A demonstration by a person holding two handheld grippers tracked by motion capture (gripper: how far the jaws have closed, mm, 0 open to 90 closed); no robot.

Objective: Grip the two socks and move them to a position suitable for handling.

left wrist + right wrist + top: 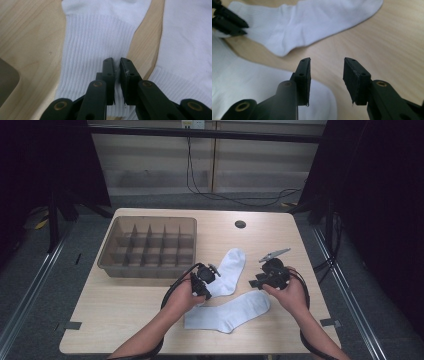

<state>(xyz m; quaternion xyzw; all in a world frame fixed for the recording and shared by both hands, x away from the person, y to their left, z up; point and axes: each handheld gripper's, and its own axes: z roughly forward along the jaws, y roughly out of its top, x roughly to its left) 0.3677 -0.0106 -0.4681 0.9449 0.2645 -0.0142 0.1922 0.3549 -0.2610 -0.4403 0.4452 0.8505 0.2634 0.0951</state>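
Left jaws: nearly together on the left gripper (115, 65), a thin fold of ribbed cuff nipped between the pads — the upper white cotton sock (95, 45) is caught at its cuff end.
Right jaws: spread on the right gripper (326, 65), nothing between them, bare pale wooden table (387, 37) showing through the gap.
Sock in hand: lies flat from the left gripper (204, 281) up and away toward its toe (235, 255), long axis running diagonally across the table.
Second sock: the lower white sock (230, 314) lies flat just below, its toe end under the right gripper (272, 272), cuff toward the person.
Nearer hand: the right hand (290, 292) hovers beside that toe; likely its target, a short drop down.
Surroundings: translucent brown plastic divider tray (150, 246) stands left of the socks, well apart from the right gripper.
Obstacles: none between the jaws and either sock; cables trail back along both forearms.
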